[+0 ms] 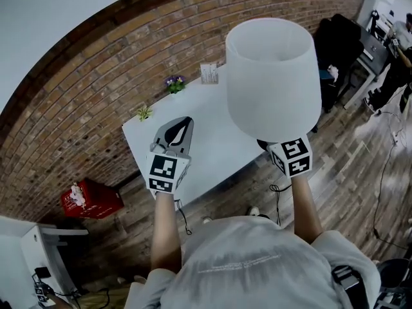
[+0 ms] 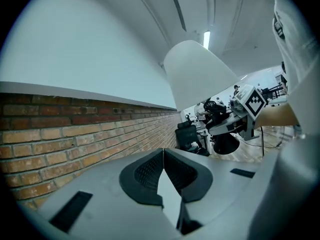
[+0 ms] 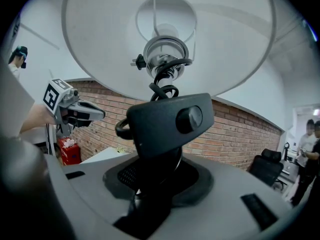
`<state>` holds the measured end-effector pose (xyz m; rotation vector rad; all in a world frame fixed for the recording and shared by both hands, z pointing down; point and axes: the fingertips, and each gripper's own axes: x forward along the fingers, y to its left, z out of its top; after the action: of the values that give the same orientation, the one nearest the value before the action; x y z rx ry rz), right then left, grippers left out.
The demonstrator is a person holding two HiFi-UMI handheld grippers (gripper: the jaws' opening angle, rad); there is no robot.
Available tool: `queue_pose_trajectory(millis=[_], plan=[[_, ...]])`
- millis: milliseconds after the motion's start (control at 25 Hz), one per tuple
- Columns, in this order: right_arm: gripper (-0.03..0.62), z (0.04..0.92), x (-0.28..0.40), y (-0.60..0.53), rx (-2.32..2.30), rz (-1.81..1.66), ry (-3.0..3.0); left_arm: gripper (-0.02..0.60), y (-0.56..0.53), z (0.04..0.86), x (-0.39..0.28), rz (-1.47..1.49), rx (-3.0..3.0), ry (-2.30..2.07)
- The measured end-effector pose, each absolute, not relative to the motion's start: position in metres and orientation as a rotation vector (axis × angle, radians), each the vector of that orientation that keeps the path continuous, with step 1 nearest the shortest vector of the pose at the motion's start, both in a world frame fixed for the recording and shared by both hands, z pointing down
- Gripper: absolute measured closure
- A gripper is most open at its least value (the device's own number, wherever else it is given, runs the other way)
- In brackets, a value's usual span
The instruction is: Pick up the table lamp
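The table lamp has a wide white shade [image 1: 273, 73] and a black base [image 3: 167, 121] with a round knob. My right gripper [image 1: 278, 148] is shut on the lamp's base and holds the lamp up in the air, above the near edge of the white table [image 1: 212, 147]. From the right gripper view I look up into the shade [image 3: 170, 39] at the bulb socket. My left gripper [image 1: 177, 134] hovers over the table to the left of the lamp, jaws shut on nothing. In the left gripper view the shade [image 2: 197, 74] and the right gripper's marker cube [image 2: 252, 101] show ahead.
A brick wall [image 1: 96, 63] runs behind the table. Two small potted plants [image 1: 174, 82] and a small card [image 1: 208, 73] stand at the table's far edge. A red box [image 1: 90, 198] sits on the wooden floor at left. A black office chair [image 1: 341, 44] is at right.
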<state>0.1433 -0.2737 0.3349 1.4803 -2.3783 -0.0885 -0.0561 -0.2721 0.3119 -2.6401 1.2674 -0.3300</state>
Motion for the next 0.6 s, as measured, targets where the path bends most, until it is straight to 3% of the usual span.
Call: queue_pose_trajectory(millis=[600], plan=[[0.467, 0.328, 0.131, -0.289, 1.457, -0.120, -2.416, 0.565, -0.284, 0.310, -0.068, -0.315, -2.630, 1.290]])
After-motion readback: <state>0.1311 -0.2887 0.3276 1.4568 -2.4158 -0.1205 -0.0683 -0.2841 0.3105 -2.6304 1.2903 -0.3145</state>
